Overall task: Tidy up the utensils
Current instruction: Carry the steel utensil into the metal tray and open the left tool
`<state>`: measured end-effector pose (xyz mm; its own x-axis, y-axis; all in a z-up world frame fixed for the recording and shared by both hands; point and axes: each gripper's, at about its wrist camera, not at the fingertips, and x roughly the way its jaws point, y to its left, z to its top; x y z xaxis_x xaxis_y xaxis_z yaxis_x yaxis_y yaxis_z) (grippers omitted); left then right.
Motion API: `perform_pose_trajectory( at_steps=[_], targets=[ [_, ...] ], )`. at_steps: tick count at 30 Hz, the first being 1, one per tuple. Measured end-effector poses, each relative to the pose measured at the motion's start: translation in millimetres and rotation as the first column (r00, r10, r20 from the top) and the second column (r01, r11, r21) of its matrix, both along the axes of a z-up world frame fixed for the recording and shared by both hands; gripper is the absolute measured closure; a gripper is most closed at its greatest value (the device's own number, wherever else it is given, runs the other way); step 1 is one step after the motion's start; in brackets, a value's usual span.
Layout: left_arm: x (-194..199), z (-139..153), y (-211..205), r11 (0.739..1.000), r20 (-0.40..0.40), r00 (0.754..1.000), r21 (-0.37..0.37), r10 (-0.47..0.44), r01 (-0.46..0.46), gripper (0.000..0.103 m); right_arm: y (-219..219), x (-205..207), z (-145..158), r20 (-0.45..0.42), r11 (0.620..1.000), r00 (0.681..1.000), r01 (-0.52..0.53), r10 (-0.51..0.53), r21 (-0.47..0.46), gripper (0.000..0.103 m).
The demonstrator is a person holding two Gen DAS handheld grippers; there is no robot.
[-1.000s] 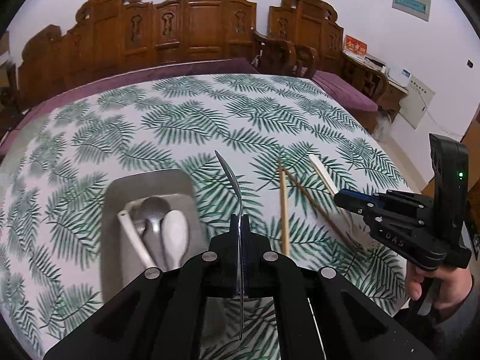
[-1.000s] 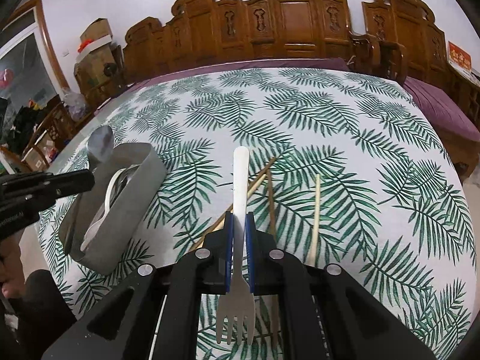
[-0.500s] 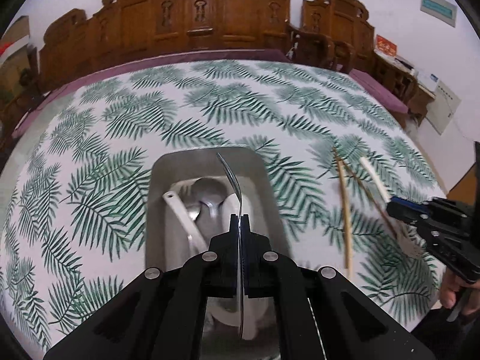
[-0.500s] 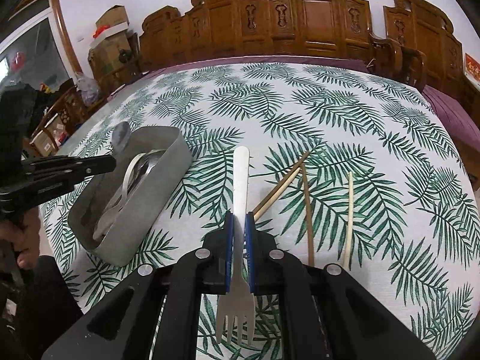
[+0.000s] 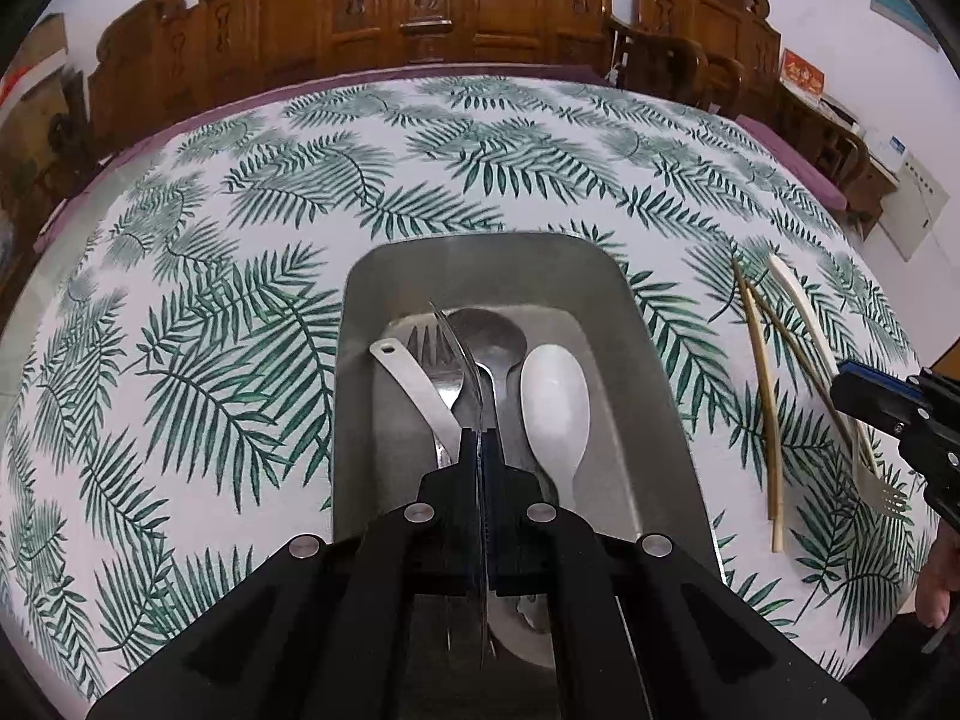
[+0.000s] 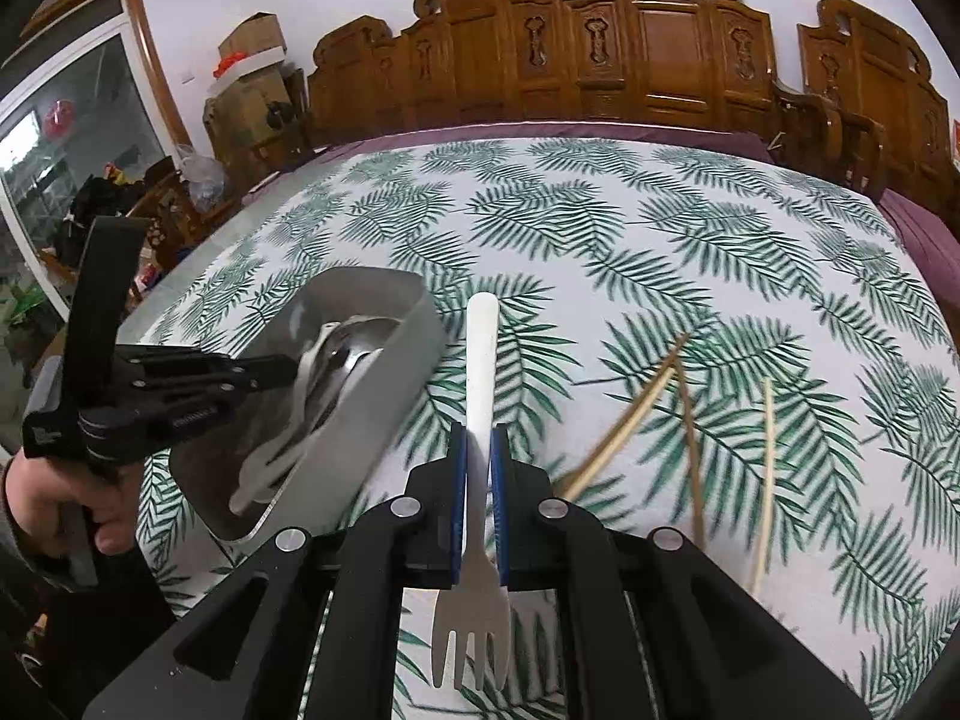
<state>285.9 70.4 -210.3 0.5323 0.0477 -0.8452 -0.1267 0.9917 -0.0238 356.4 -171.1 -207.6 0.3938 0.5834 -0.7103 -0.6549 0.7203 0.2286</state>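
The left gripper (image 5: 480, 450) hangs over the grey rectangular metal tray (image 5: 654, 372), fingers closed on a thin steel spoon (image 5: 462, 354) held edge-on. At 3 o'clock, the right gripper (image 6: 478, 480) has its fingers clamped on a white plastic fork (image 6: 480, 372), above the leaf-print table (image 6: 600, 240), beside 3 wooden chopsticks (image 6: 690, 420).

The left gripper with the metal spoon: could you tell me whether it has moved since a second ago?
Yes. The left gripper, shut on the metal spoon, has shifted from over the tablecloth beside the grey tray to directly above it.
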Motion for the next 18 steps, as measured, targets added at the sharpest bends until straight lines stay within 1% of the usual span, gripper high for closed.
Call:
perform_pose_trajectory(
  at_steps=[4,11,14,18],
  targets=[
    [3.2,-6.4,1.2,1.000,-0.020,1.000,-0.004,-0.002,0.002,0.102,13.3,0.3,-0.9,-0.005,1.000,1.000,-0.012,0.012,0.004,0.094],
    [4.5,-5.4,2.1,1.000,-0.027,1.000,0.008,-0.013,0.013,0.101,27.2,-3.5,-0.1,-0.004,1.000,1.000,-0.027,0.027,0.007,0.094],
    [-0.6,-1.5,5.5,1.000,-0.021,1.000,-0.002,-0.009,0.009,0.101,28.4,-4.2,-0.8,-0.010,0.999,1.000,-0.028,0.029,0.021,0.094],
    [-13.2,13.3,8.6,1.000,0.009,1.000,-0.008,-0.009,0.009,0.101,26.6,-0.5,2.0,-0.021,1.000,1.000,0.007,-0.007,0.028,0.094]
  ],
)
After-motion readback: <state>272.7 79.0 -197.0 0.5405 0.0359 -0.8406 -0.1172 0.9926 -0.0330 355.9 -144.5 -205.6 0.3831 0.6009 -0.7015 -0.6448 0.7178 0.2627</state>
